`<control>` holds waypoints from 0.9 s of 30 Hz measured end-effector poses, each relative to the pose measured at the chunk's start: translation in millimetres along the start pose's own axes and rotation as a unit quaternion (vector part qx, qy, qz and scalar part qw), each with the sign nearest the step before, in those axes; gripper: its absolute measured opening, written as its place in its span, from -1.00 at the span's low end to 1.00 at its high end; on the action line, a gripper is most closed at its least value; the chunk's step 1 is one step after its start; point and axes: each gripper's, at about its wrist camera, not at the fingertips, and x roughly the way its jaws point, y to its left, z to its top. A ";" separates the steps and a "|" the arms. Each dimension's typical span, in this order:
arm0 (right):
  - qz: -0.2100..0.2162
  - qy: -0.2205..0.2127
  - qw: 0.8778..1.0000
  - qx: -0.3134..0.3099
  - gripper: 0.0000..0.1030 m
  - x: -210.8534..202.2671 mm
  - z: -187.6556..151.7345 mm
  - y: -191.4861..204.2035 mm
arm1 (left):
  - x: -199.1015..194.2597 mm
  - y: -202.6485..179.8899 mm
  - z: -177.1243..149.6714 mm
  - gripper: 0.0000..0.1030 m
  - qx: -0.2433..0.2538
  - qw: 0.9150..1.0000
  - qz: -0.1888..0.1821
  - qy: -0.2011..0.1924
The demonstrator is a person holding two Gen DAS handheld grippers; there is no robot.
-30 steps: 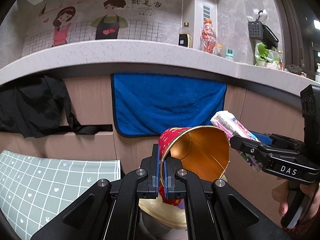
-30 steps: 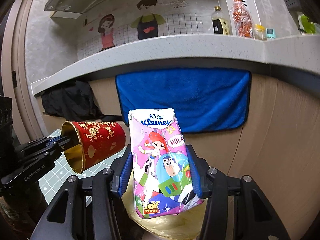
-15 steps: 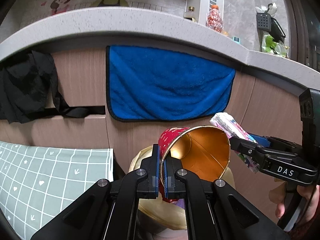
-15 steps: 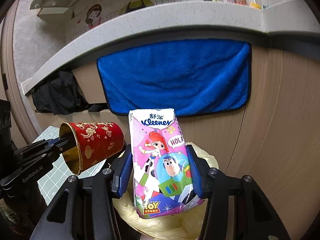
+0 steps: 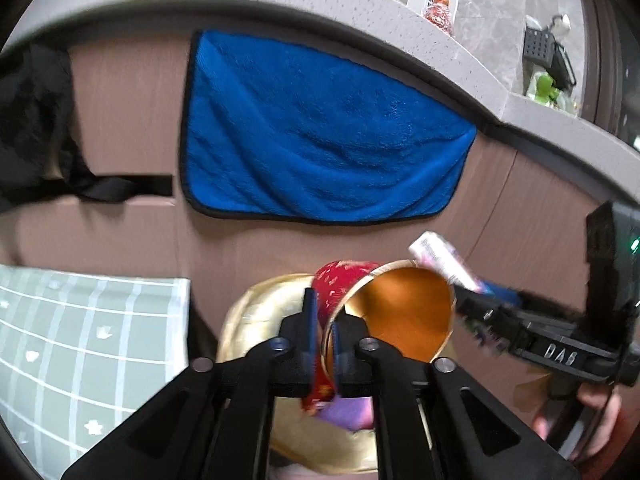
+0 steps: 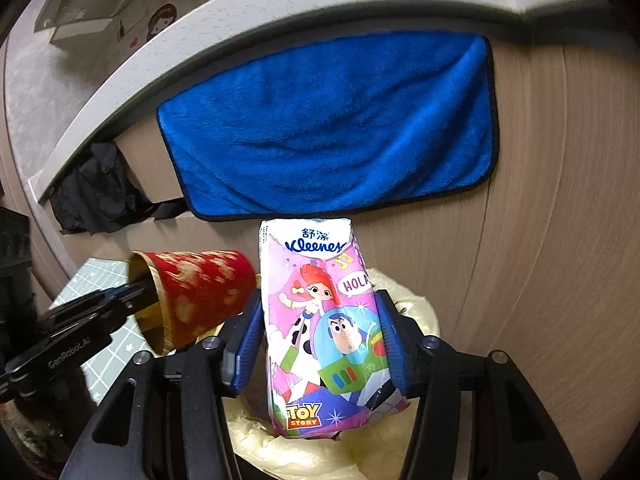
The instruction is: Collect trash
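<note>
We're in a home kitchen. A speckled stone counter (image 5: 248, 12) curves across above the left gripper, with a blue towel (image 5: 320, 128) draped from its edge straight ahead. Up on top, far right, a bottle (image 5: 438, 14) and a black rack (image 5: 546, 54). From the right gripper, cartoon cook stickers (image 6: 162, 18) show on the wall up left. Wood-look panels (image 6: 560, 200) front the cabinets. Below, a bin lined with a yellowish bag (image 6: 404, 304); a gridded mat (image 5: 80, 340) lies lower left.
</note>
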 end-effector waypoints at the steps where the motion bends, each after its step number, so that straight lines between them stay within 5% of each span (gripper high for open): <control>1: 0.002 0.004 1.000 0.001 0.07 1.9 -0.4 -0.2 | 2.5 2.4 1.0 -0.39 -0.008 1.000 -0.007 0.006; 2: 0.002 0.008 1.000 -0.004 0.09 3.8 -0.8 1.7 | 3.6 5.2 1.7 0.06 -0.015 1.000 -0.013 0.010; 3: -0.005 0.007 1.000 -0.009 0.12 3.5 -1.9 4.1 | 3.0 7.5 2.1 0.28 -0.021 1.000 -0.017 0.011; 8: -0.025 -0.012 1.000 0.001 0.18 -10.9 -4.6 7.3 | -15.9 13.0 2.0 0.45 -0.031 0.999 0.013 0.005; 16: -0.015 -0.033 0.999 0.008 0.18 -60.9 -16.3 24.0 | -88.6 6.2 -20.4 0.46 0.000 0.997 0.078 -0.008; 27: 0.045 -0.035 0.998 -0.035 0.18 -151.4 -93.9 96.0 | -227.1 -26.2 -91.6 0.46 0.039 0.984 0.172 -0.038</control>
